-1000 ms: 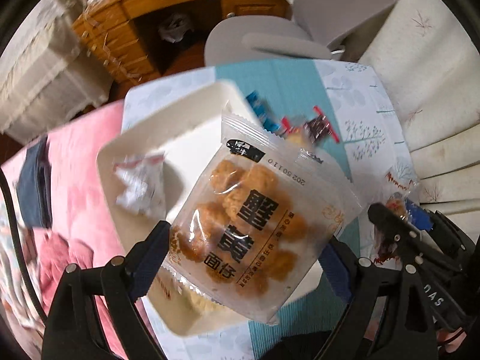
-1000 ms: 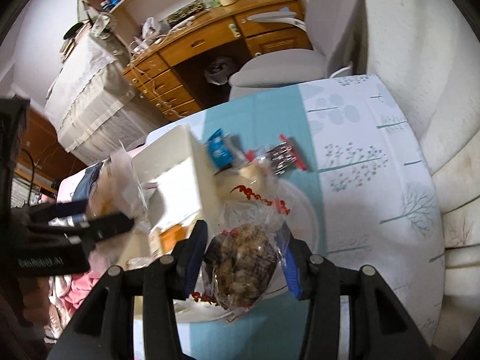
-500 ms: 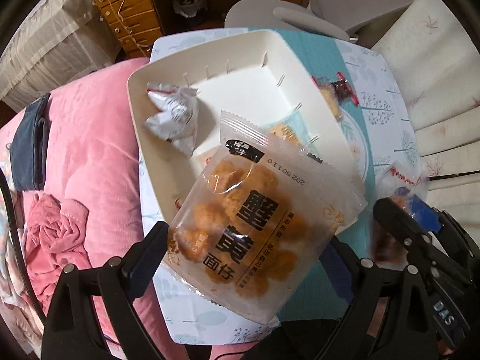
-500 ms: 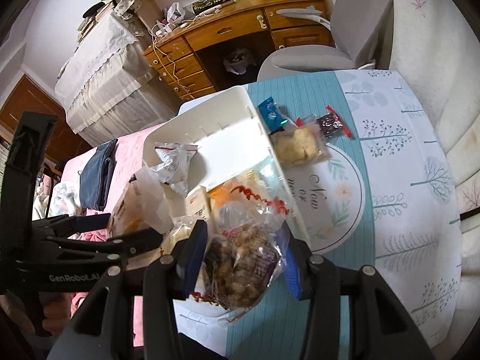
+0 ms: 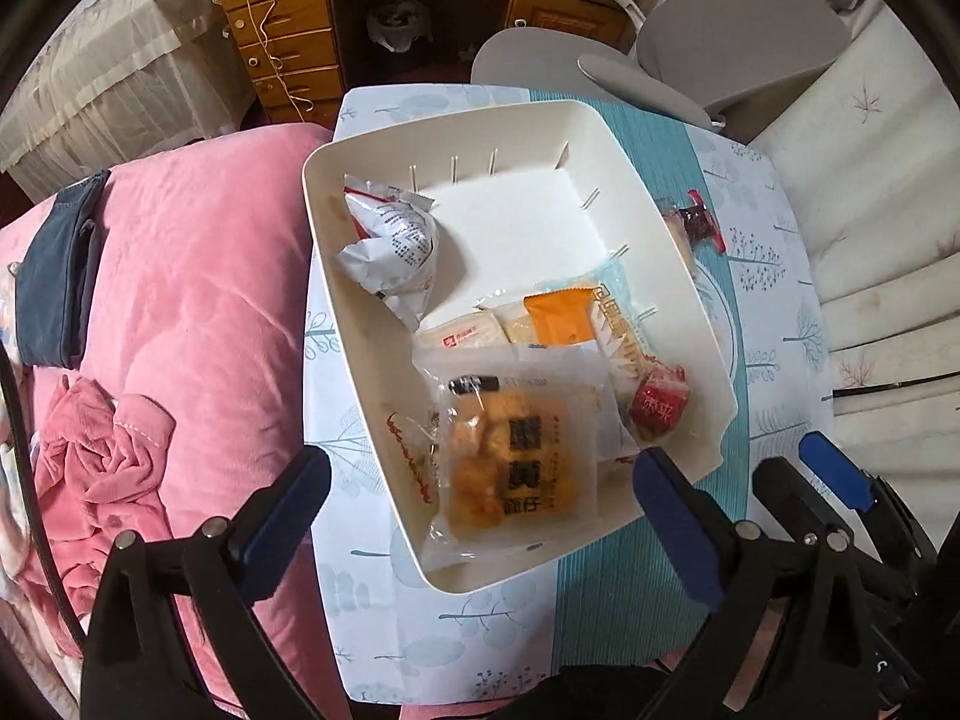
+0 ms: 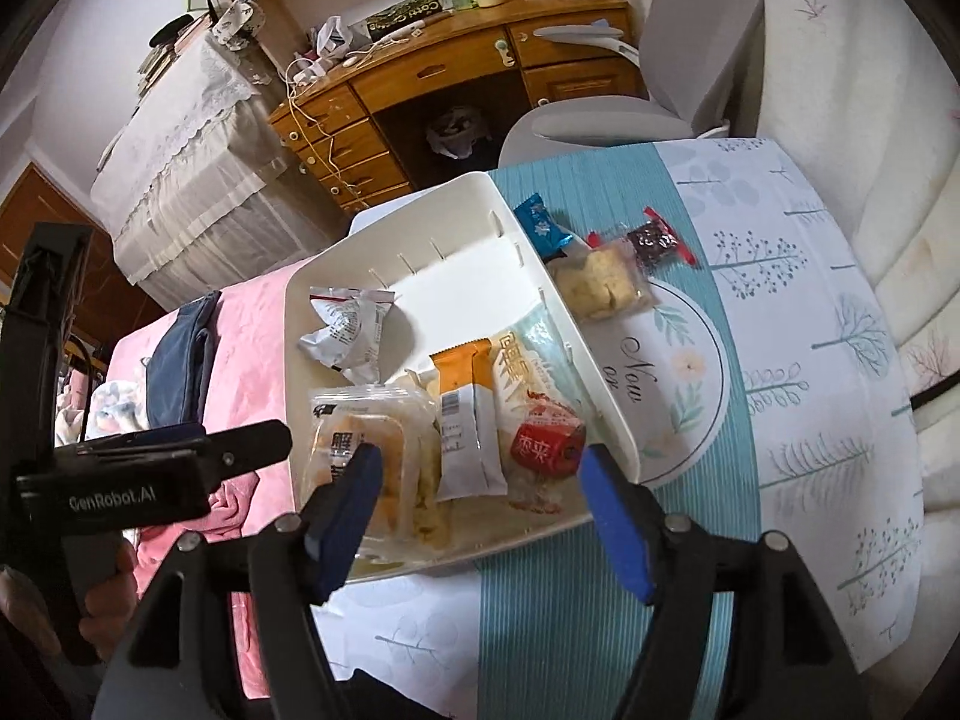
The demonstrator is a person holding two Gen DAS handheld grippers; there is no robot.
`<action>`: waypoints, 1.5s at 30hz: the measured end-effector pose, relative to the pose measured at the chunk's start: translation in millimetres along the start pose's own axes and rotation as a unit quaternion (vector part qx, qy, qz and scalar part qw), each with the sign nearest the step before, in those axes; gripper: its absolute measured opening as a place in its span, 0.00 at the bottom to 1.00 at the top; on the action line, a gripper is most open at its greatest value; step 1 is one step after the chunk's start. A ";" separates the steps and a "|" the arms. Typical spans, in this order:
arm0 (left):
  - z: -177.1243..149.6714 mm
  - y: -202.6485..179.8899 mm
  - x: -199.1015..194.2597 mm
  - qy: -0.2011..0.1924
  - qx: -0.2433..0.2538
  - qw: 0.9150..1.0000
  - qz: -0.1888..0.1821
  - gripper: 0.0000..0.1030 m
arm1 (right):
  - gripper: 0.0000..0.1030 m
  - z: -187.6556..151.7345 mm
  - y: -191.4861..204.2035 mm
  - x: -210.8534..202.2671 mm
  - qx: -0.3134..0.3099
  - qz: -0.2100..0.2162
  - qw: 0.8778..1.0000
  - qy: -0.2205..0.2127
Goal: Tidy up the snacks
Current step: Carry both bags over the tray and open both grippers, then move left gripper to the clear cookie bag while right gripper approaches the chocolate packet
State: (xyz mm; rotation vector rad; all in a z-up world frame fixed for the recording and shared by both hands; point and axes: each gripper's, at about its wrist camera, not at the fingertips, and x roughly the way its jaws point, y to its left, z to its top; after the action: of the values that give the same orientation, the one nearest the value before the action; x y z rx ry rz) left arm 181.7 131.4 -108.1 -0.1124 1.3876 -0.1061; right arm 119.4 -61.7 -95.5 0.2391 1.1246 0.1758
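A white bin stands on the patterned table with several snack packs in it. The clear pack of orange puffs lies at the bin's near end, under my left gripper; its jaws are opening and the pads are clear of the pack. In the right wrist view my right gripper hovers over the bin, jaws opening, nothing between them. The clear bag with the red label lies below it in the bin. A blue wrapper, a yellow cracker pack and a dark red wrapper lie on the table beside the bin.
A crumpled silver pack and an orange bar rest in the bin. A pink quilt lies left of the table. A grey chair and a wooden desk stand beyond the far edge.
Both grippers moved over the bin and let go. The orange puff pack and the red-labelled bag dropped out of the jaws and now lie inside the bin.
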 end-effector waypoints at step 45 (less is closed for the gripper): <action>95.5 -192.4 53.7 -0.044 0.124 0.991 0.033 0.97 | 0.73 116.6 -188.8 68.0 -0.153 0.047 0.987 -0.025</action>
State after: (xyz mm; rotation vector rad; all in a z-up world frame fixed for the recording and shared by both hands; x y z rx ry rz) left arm 283.6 -65.0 -116.0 0.1349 1.2774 -0.2142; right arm 257.3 -237.2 -159.1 0.0225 1.0213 0.4193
